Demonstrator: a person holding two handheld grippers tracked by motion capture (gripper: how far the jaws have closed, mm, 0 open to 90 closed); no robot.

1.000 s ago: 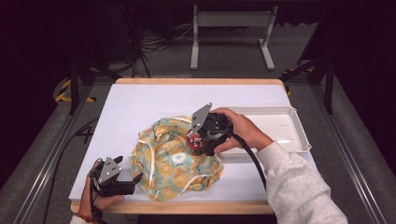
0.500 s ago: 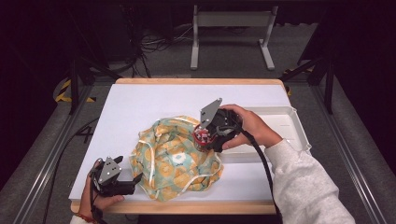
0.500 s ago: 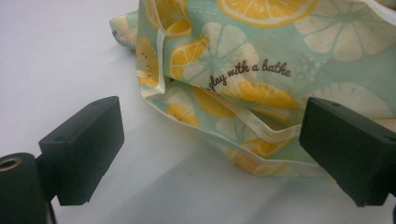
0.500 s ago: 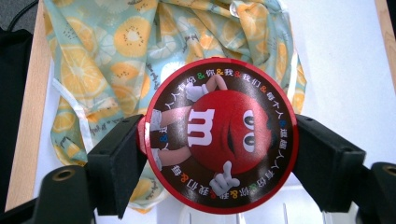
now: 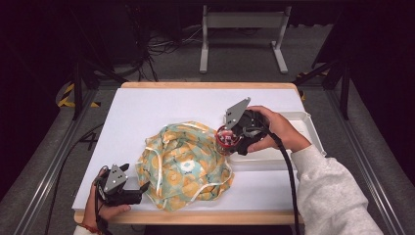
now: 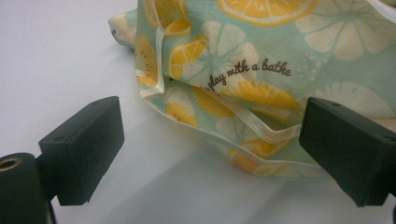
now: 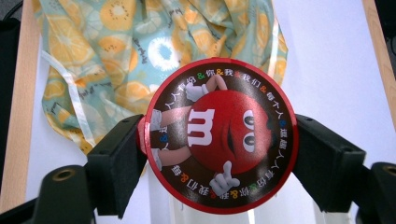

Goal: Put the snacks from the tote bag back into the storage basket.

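The candy tub [image 5: 226, 139] sits at centre right of the high view, clamped between the jaws of the right gripper [image 5: 230, 141], just over the right edge of the fabric bag [image 5: 183, 164] and at the left end of the white tray [image 5: 306, 122]. In the right gripper view the tub's round lid [image 7: 219, 135] fills the centre of the frame, red-rimmed with a red cartoon candy figure and a ring of small characters; both black jaws press its sides, so this gripper is closed on the tub. The tub's body below the lid is hidden from that view, and whether it touches the bag or tray cannot be told.

The fabric bag, pale green with orange and lemon slices, lies crumpled on the white table [image 5: 161, 105] at lower centre of the high view, white drawstrings looping along its edges. In the left gripper view its printed hem [image 6: 247, 74] occupies the upper right, cut off by the frame edge, with part of a script line legible.

The left gripper [image 5: 142, 188] rests at lower left of the high view, at the bag's lower left corner. Its jaws stand wide apart, holding nothing; the right-hand jaw overlaps the bag's hem in its own view, contact uncertain.
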